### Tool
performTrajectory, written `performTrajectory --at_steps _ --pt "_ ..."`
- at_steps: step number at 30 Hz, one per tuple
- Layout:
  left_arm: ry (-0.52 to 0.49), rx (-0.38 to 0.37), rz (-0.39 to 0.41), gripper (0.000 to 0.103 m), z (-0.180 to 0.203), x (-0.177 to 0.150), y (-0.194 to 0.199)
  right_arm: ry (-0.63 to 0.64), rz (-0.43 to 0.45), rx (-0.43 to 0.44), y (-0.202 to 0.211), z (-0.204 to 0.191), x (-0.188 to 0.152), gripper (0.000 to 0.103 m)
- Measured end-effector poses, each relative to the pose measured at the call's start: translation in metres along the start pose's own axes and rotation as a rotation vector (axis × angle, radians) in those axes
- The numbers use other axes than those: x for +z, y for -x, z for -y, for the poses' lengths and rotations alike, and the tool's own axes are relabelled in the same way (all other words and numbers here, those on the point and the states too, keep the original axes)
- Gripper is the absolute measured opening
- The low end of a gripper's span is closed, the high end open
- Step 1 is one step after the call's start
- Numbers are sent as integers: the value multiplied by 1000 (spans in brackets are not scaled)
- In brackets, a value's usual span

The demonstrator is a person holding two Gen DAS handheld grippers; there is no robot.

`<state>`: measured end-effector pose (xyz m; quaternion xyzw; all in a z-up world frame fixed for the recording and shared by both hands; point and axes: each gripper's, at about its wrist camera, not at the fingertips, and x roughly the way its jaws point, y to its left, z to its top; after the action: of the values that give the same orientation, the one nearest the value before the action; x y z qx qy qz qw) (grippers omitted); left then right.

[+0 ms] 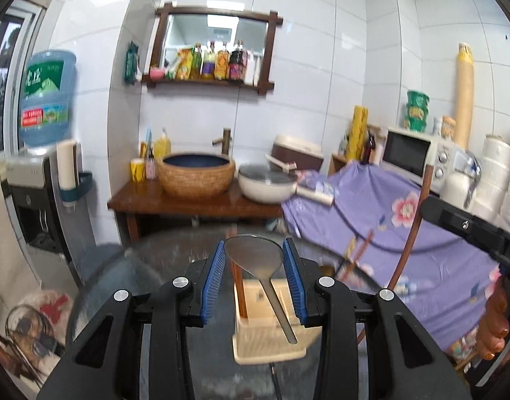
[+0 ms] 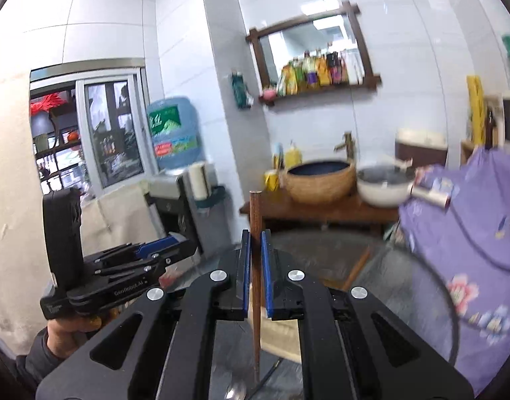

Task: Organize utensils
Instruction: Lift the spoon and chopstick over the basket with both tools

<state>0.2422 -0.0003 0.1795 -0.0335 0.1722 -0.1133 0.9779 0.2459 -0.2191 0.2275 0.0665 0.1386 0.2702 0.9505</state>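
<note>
Even, bright indoor light on white wall tiles [image 1: 288,106] — soft glare, faint shadows. Fisheye bends both views' edges; motion blur smears the near glass tabletop [image 2: 405,286] — corners dark.

Shiny smooth metal on the spoon [image 1: 255,253], dark polished wood on the chopstick [image 2: 256,233]; the holder [image 1: 268,330] looks matt cream plastic, the gripper pads [image 1: 215,266] ribbed blue rubber, glossy white wall tiles [image 1: 288,106] behind.

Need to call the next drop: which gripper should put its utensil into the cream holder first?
Probably left: the left gripper, clamping the metal spoon, hangs directly over the cream holder. The right gripper pinches a chopstick.
</note>
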Motion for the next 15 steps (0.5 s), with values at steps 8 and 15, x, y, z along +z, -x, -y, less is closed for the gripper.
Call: performTrajectory --at_steps 8,15 --pt "-38 79 -21 35 10 16 -50 51 101 -122 -36 5 38 7" --pt "-69 120 -67 35 9 -18 -76 91 105 -182 -62 10 -2 7"
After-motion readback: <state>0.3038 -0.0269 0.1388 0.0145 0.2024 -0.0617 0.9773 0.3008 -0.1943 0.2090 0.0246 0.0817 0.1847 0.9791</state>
